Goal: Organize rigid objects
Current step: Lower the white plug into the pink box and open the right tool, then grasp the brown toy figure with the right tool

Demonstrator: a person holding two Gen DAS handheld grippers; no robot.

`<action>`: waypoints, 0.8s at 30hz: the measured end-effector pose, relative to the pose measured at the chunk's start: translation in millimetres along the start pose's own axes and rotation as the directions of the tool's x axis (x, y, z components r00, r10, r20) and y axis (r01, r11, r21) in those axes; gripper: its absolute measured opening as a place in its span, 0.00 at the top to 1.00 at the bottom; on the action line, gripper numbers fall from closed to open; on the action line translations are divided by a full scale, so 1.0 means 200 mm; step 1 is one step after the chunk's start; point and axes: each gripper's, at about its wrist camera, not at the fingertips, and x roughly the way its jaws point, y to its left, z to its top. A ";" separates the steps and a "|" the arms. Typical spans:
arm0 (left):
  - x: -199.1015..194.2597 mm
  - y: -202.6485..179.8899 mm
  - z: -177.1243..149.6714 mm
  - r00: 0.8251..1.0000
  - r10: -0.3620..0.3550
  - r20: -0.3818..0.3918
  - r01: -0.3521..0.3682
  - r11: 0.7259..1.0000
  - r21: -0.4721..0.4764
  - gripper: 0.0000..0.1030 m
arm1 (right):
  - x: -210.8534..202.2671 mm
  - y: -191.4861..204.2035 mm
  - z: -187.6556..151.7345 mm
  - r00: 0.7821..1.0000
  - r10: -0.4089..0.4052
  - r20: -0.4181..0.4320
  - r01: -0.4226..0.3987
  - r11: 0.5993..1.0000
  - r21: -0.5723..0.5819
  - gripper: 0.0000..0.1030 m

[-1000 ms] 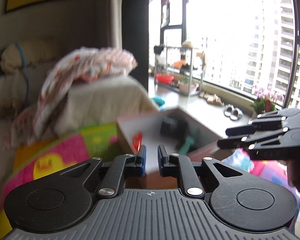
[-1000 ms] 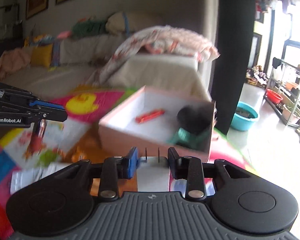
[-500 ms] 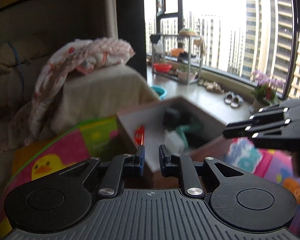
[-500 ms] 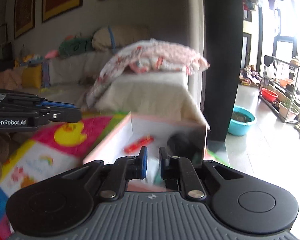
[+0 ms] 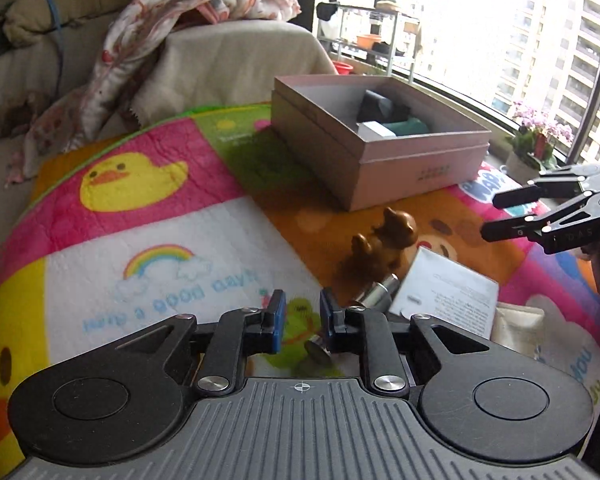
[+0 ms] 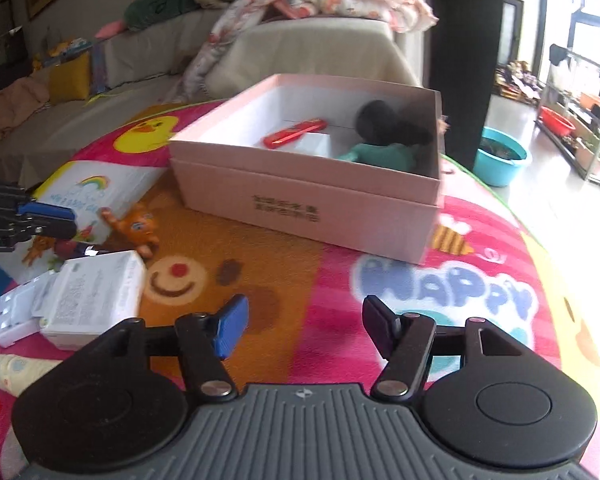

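Two handheld grippers over a colourful play mat (image 6: 340, 248).
Left gripper (image 5: 302, 322) fingers slightly apart, empty; right gripper (image 6: 304, 326) spread wide; pink box (image 6: 312, 196) at twelve o'clock.

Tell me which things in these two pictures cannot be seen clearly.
- Dark object in the pink box: right wrist view, blurred, kind unclear.
- Red item: hidden in left wrist view by the box wall.
- Small metal piece: left wrist view, partly behind the left gripper fingers.
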 end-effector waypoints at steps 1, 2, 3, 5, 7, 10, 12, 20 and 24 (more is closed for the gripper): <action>0.00 -0.03 -0.01 1.000 -0.010 -0.002 0.010 1.000 0.011 0.81 | -0.01 0.03 0.01 1.000 0.013 0.007 -0.013 1.000 -0.016 0.38; -0.01 -0.05 -0.02 1.000 -0.017 0.001 0.017 1.000 0.026 0.81 | -0.02 0.07 0.02 1.000 0.026 0.017 -0.026 0.999 -0.034 0.38; -0.02 -0.08 -0.03 1.000 -0.027 0.002 0.027 0.999 0.046 0.81 | -0.03 0.10 0.03 0.999 0.040 0.027 -0.039 0.998 -0.050 0.38; -0.02 -0.12 -0.05 0.999 -0.047 -0.008 0.047 0.995 0.089 0.81 | -0.03 0.17 0.06 0.997 0.071 0.039 -0.068 0.995 -0.073 0.38; 0.00 -0.16 -0.07 0.998 -0.050 -0.041 0.055 0.989 0.137 0.81 | -0.02 0.22 0.10 0.995 0.095 0.038 -0.091 0.993 -0.081 0.38; 0.00 -0.19 -0.10 0.998 -0.040 -0.042 0.047 0.983 0.176 0.81 | 0.04 0.30 0.18 0.991 0.129 0.032 -0.126 0.989 -0.078 0.37; -0.01 -0.18 -0.10 0.998 -0.061 -0.035 0.065 0.989 0.135 0.81 | 0.12 0.34 0.22 0.989 0.146 0.012 -0.145 0.987 -0.061 0.37; -0.09 -0.14 -0.08 0.987 -0.161 0.020 0.161 0.987 0.000 0.80 | 0.27 0.38 0.26 0.980 0.192 -0.054 -0.193 0.981 -0.015 0.58; -0.03 -0.23 -0.08 0.987 -0.160 -0.016 0.161 0.985 0.060 0.76 | 0.20 0.33 0.23 0.991 0.131 -0.039 -0.132 0.990 -0.048 0.70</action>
